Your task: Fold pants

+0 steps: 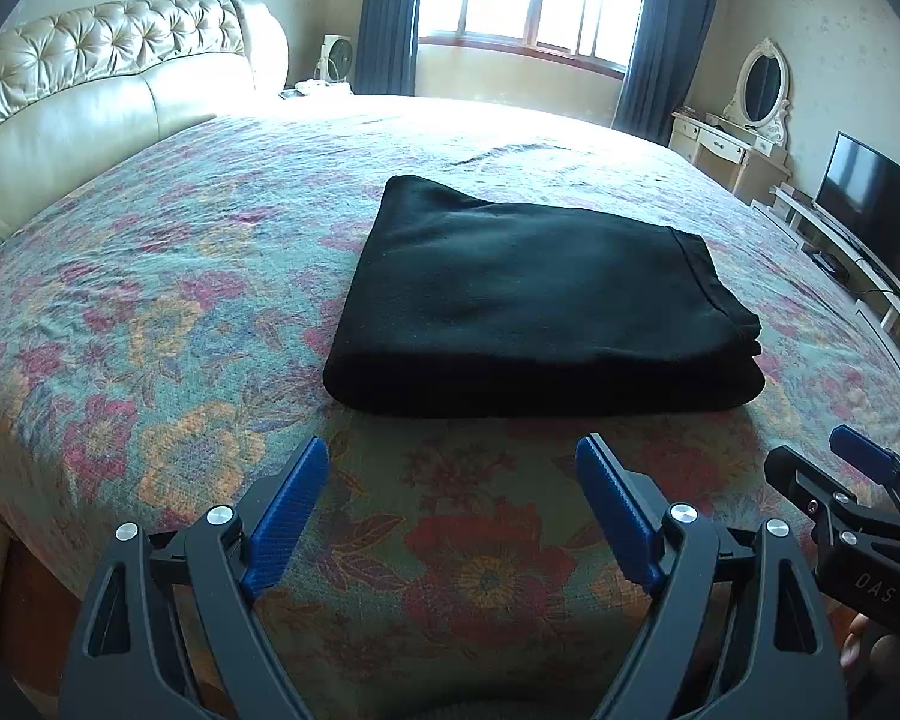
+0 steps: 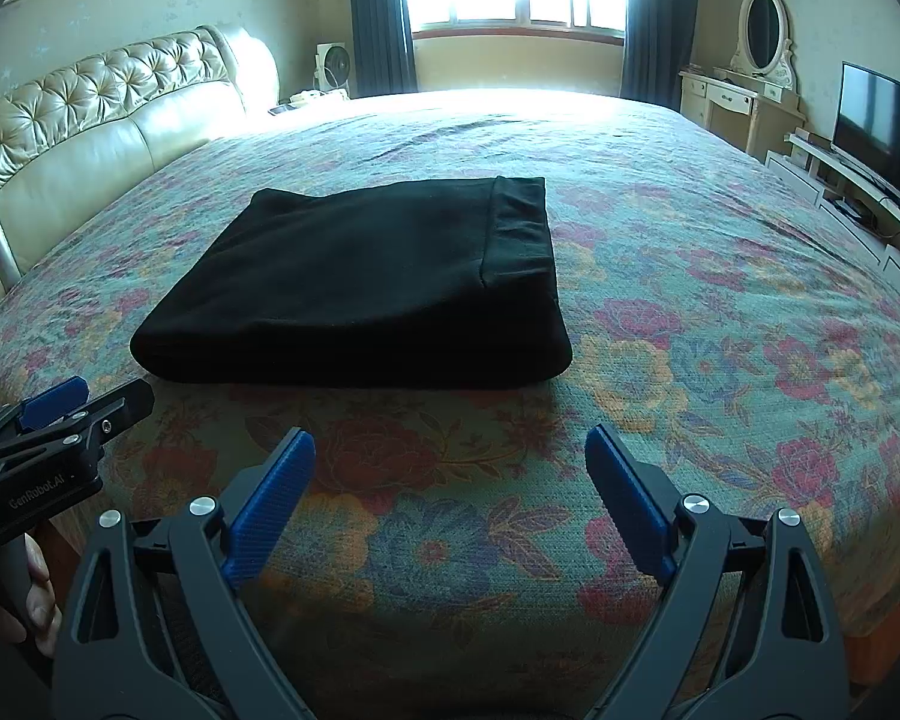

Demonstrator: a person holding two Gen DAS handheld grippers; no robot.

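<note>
Pants (image 1: 534,294): black, folded into a thick rectangle, lying on the bed (image 1: 150,312).
Left tongs (image 1: 453,462): spread wide, empty, above the floral bedspread, just short of the pants.
Right tongs (image 1: 822,456): at right edge, partly visible.

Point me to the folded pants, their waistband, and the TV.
folded pants (image 1: 528,294): left wrist view, middle of top layer.
waistband (image 2: 519,228): right wrist view, middle of the band.
TV (image 1: 870,204): left wrist view, screen centre.
</note>
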